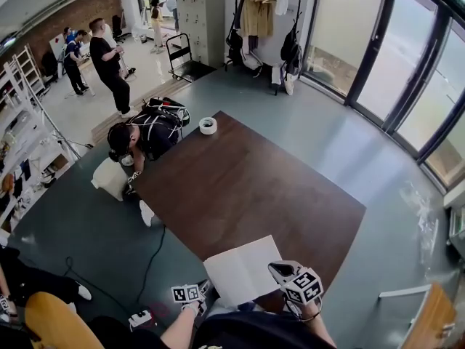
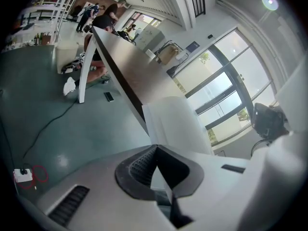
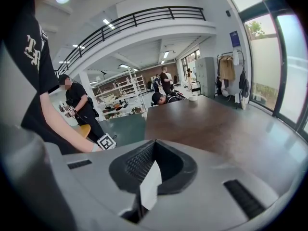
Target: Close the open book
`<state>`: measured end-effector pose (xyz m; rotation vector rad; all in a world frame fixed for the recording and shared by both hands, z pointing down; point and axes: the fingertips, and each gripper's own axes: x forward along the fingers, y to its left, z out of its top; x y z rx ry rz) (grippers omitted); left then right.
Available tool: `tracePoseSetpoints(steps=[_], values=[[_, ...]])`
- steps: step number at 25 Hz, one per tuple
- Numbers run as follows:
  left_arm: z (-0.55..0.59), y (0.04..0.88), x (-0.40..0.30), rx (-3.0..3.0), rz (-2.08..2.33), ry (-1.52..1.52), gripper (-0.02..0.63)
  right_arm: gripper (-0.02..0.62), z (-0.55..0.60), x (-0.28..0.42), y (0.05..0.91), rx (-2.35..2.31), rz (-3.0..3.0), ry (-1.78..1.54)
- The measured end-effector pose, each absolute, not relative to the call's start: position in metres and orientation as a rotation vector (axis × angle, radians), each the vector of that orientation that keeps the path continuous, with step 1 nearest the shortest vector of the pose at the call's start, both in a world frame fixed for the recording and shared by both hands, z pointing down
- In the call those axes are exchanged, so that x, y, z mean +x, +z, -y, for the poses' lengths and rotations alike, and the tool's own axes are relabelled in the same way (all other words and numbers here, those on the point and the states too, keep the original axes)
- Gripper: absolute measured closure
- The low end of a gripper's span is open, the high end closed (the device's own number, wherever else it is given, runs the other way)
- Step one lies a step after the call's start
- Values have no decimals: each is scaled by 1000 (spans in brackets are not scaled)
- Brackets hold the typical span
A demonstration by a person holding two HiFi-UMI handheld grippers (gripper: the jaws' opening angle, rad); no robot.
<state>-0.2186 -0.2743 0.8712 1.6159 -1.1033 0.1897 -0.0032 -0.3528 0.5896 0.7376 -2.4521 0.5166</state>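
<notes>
The open book (image 1: pixel 243 269) lies flat and white at the near edge of the dark brown table (image 1: pixel 247 180). My left gripper (image 1: pixel 196 294) hangs off the table just left of the book's near corner. My right gripper (image 1: pixel 287 273) sits at the book's right edge. In the left gripper view the book (image 2: pixel 175 124) overhangs the table edge (image 2: pixel 130 66), just beyond my left gripper (image 2: pixel 155 148), whose pads meet at the tip. My right gripper (image 3: pixel 154 142) points out over bare table (image 3: pixel 216 124), pads also meeting. A pale sliver shows low between each pair of pads.
A tape roll (image 1: pixel 208 125) sits at the table's far corner, where a person (image 1: pixel 149 137) crouches. A power strip (image 1: pixel 140 318) and cable lie on the floor at the left. An orange chair (image 1: pixel 51 322) is near left. Other people (image 1: pixel 109 64) stand further back.
</notes>
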Motion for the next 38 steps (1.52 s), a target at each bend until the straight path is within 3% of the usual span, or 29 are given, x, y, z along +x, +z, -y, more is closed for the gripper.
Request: tracePoseSetpoints(steps=[20,38], values=[[257,949,-206,1573,920,336,601,607,311,-10,616,699,2333,564],[271,930,-181,1643,893,285,601,607,292,-17,619,662,2314,561]])
